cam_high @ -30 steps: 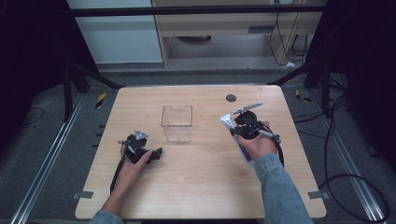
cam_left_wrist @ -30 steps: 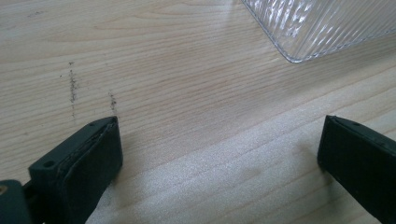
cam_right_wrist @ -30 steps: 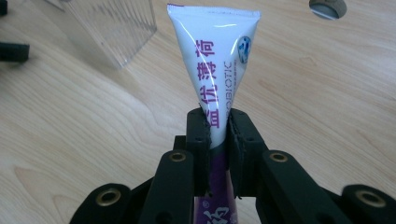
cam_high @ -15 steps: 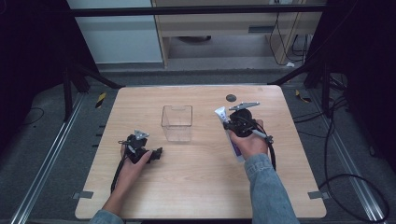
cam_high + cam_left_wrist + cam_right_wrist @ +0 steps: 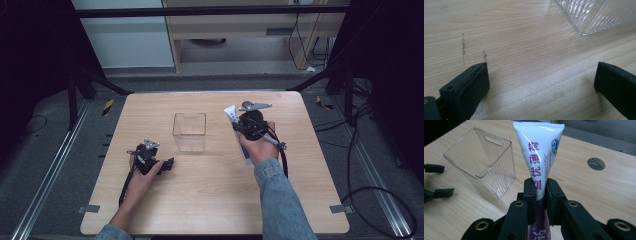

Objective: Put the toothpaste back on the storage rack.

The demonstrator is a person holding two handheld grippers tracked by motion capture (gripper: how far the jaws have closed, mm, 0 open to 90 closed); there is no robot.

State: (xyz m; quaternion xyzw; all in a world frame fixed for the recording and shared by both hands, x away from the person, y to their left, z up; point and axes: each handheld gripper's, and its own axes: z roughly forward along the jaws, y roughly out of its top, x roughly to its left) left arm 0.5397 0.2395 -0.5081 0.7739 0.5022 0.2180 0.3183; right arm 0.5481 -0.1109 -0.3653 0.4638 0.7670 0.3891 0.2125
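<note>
Left gripper (image 5: 167, 164) rests low on the tabletop (image 5: 210, 200), to the near left of the clear bin (image 5: 190, 131); its jaws stand wide apart with nothing but bare wood between them, and in the left gripper view a ribbed corner of the bin (image 5: 596, 15) sits just ahead and off to one side. The bin itself stands upright near the middle of the tabletop, open at the top and holding nothing I can make out. To the right of the bin, the right gripper (image 5: 239, 131) is clenched on a white and purple tube (image 5: 232, 116), pinching it about mid-length, flat crimped end pointing away from the hand, purple lower part running back under the hand; in the right gripper view the tube (image 5: 539, 152) stands straight up out of the jaws with the bin (image 5: 481, 160) off to the left of it. Judged progress: pickup done, tube lifted clear of the wood, not yet over the bin; carry across and drop appear to be left. Around: a small round grommet (image 5: 596, 163) set in the tabletop beyond and right of the bin, well apart from it. Nothing lies between tube and bin; the bin's mouth is narrow next to the tube's length, so it likely needs to go in end first.
</note>
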